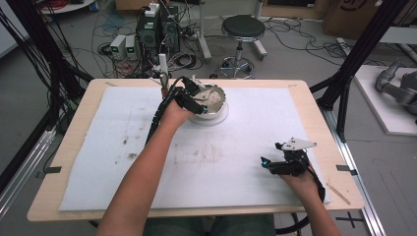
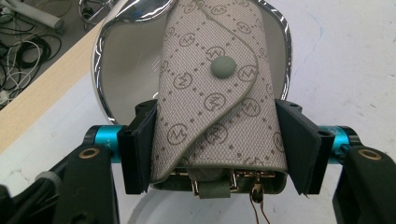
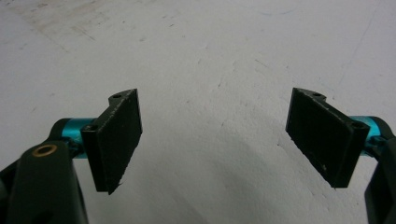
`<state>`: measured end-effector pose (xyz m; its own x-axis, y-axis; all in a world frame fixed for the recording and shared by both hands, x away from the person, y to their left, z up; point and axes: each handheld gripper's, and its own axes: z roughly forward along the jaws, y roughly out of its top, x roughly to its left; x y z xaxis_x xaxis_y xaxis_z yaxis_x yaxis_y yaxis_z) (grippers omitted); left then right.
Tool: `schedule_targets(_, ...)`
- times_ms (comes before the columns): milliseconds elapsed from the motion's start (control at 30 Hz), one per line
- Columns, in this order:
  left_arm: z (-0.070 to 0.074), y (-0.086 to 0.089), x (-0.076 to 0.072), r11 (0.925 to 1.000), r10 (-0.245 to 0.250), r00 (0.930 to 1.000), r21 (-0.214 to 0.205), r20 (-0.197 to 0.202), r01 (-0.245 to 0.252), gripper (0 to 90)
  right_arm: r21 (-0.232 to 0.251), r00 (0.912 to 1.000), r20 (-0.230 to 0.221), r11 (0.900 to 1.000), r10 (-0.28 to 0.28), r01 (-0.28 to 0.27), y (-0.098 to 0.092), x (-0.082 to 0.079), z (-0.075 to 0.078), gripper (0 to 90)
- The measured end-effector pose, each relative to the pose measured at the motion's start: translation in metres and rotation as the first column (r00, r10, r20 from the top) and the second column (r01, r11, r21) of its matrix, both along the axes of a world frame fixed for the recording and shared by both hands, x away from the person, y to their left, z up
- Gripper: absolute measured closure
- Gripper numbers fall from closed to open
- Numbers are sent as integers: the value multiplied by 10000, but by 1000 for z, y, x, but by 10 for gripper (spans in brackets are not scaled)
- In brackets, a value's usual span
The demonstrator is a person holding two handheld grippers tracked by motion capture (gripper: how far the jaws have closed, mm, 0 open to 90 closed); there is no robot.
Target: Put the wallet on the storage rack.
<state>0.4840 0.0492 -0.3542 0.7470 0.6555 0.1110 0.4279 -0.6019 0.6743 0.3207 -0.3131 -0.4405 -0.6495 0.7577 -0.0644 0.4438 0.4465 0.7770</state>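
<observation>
Both forearms are bare, no sleeves. The left gripper (image 2: pixel 217 144) has flat black pads, teal anodised cross-rods and brass-ringed screw holes at 8 and 4 o'clock. The right gripper (image 3: pixel 215 140) matches it, carrying a grey three-cornered plate (image 1: pixel 298 144) and a black cable.

Right gripper (image 3: pixel 215 140), black fingers (image 3: pixel 119 137) wide apart over scuffed white mat (image 3: pixel 210 56).
</observation>
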Motion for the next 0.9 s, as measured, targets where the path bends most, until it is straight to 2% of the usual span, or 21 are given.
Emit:
schedule_targets(167, -1, -7, 8, 9998, -4, 9998, 180, -187, 7, 353, -19, 10000, -45, 10000, -11, 11, -1, 0, -1, 187)
schedule_targets(467, -5, -12, 14, 9997, -104, 9999, 234, -61, 105, 342, -4, 10000, -44, 10000, -56, 56, -1, 0, -1, 187)
schedule_targets(533, -5, -12, 14, 9997, -179, 9998, 170, -41, 180, 330, -14, 10000, -39, 10000, -11, 11, -1, 1, -1, 187)
schedule_targets(633, -2, -12, 12, 9999, -156, 9995, 63, 259, 154, 321, -35, 10000, -58, 10000, -15, 15, 0, 1, -2, 187)
schedule_targets(767, 2, -9, 10, 10000, -15, 9995, -50, 330, 16, 290, -30, 10000, -45, 10000, -16, 16, 0, 1, -1, 187)
schedule_targets(900, 8, -2, 7, 9993, 65, 9994, -368, 330, -53, 260, -17, 10000, 7, 10000, -93, 93, 0, 0, -1, 187)
